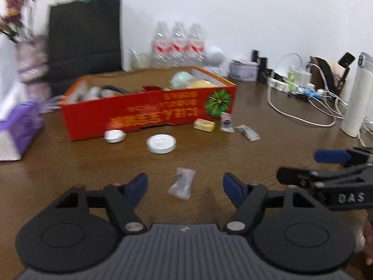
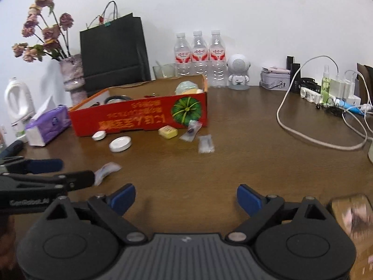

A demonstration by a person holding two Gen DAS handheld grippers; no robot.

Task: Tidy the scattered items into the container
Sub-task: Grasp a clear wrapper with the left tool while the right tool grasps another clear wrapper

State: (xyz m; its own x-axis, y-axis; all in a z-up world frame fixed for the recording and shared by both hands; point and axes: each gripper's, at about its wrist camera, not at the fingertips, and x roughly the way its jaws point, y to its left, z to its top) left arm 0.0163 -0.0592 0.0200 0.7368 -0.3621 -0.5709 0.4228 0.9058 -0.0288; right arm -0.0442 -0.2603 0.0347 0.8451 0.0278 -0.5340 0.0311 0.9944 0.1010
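A: The clear candy wrapper [image 1: 182, 183] lies on the table [image 1: 233, 154] just ahead of the left gripper [image 1: 185, 186], in line with the gap between its blue pads, which aren't touching it. Those jaws stand partly open and hold nothing.

B: And the right gripper [image 2: 186, 198]?

A: Wide open, empty, bare wood in front of it. It sits just beside the left one.

B: How should the pick go?

A: I'd say bring the left pads down either side of the wrapper's middle and close gently; the film looks light and could slide away.

B: Where does it go afterwards?

A: Into the red box [image 1: 149, 114], farther ahead and a little to the left. Its near wall is upright, so the wrapper should be lifted over the rim.

B: Anything in the way?

A: A white round tin [image 1: 161, 143], a smaller white case [image 1: 114, 136], a yellow block [image 1: 204, 125] and two more wrapped sweets [image 1: 237, 127] lie between gripper and box. The table on the right is open up to the cables [image 1: 303, 114].
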